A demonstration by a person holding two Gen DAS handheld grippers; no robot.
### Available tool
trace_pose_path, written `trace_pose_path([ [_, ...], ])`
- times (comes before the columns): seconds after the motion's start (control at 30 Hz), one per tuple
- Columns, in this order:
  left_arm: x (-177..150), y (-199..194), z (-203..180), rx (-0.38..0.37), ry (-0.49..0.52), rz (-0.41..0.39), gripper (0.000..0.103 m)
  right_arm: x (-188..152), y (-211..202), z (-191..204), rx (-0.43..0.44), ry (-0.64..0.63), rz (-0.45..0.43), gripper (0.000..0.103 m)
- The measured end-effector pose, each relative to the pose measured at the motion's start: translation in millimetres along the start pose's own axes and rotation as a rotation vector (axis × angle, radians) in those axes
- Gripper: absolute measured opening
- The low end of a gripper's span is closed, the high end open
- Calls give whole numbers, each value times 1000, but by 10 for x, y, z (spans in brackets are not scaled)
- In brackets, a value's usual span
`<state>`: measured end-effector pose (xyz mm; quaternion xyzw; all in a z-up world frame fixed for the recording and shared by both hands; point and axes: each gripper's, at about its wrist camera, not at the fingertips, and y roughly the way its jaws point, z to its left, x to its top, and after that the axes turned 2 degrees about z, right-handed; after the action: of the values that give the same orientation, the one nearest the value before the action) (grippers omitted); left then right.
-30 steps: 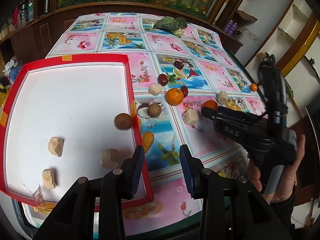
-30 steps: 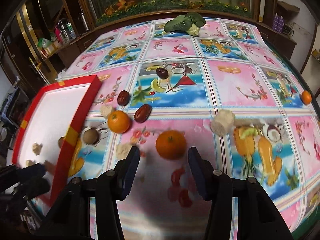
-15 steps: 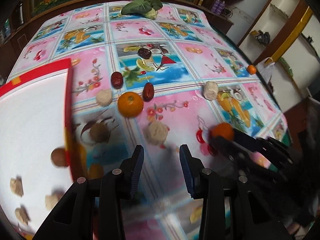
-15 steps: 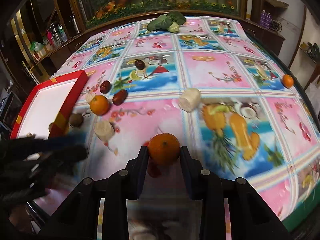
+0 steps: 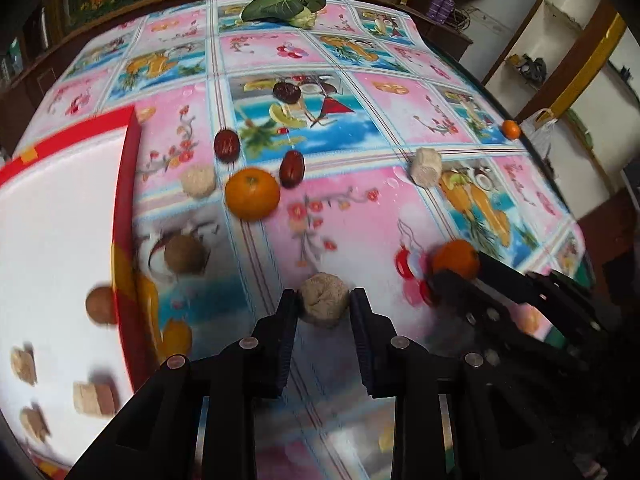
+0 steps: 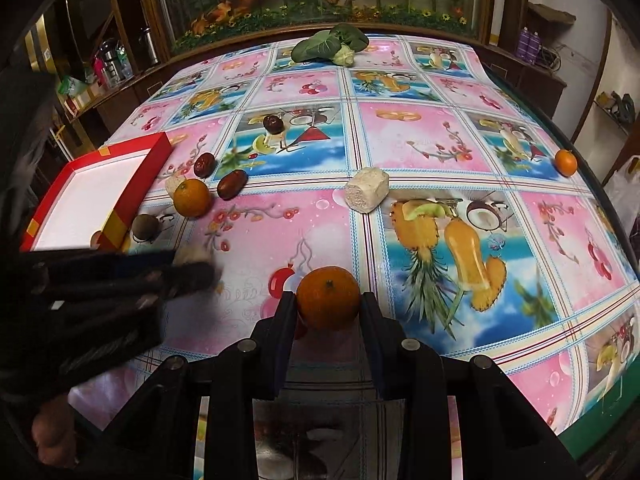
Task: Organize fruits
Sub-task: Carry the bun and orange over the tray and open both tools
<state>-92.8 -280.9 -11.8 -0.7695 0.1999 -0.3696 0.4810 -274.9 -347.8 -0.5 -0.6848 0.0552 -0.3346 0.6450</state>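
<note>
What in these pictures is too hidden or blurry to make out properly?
- Red tray: left wrist view, cut off by the frame edge; the pieces inside are motion-blurred.
- Beige lump: right wrist view, mostly hidden behind the blurred left tool.
- Underside of the orange: right wrist view, hidden between the right tool fingers.

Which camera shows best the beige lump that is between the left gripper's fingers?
The left wrist view: the beige lump sits centred and unhidden between the fingers of the left gripper. In the right wrist view only a blurred pale piece shows beside that gripper.
</note>
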Motion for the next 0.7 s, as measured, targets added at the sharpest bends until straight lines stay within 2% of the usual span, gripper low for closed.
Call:
trace_pose_path([
  [0.13, -184, -424, 300, -96, -78, -49, 26, 33, -53, 124, 23, -19, -1, 32],
  [0.2, -267, -701, 563, -115, -130, -96, 26, 91, -165, 273, 38, -51, -35, 32],
  [0.33, -358, -1173, 1201, -67, -258, -192, 26, 261, -260, 616, 102, -114, -66, 32],
  [0.43, -408, -1402, 1669, -12, -346, -245, 26, 449, -266, 1000, 186, -174, -73, 32],
  [0.6, -441, -1318, 1990, 16, -407, -236, 26, 727, -130, 1643, 288, -271, -69, 32],
  [0.7, -413, -1159, 2040, 8, -413, -202, 26, 829, 93, 1951, 293, -313, -28, 32],
])
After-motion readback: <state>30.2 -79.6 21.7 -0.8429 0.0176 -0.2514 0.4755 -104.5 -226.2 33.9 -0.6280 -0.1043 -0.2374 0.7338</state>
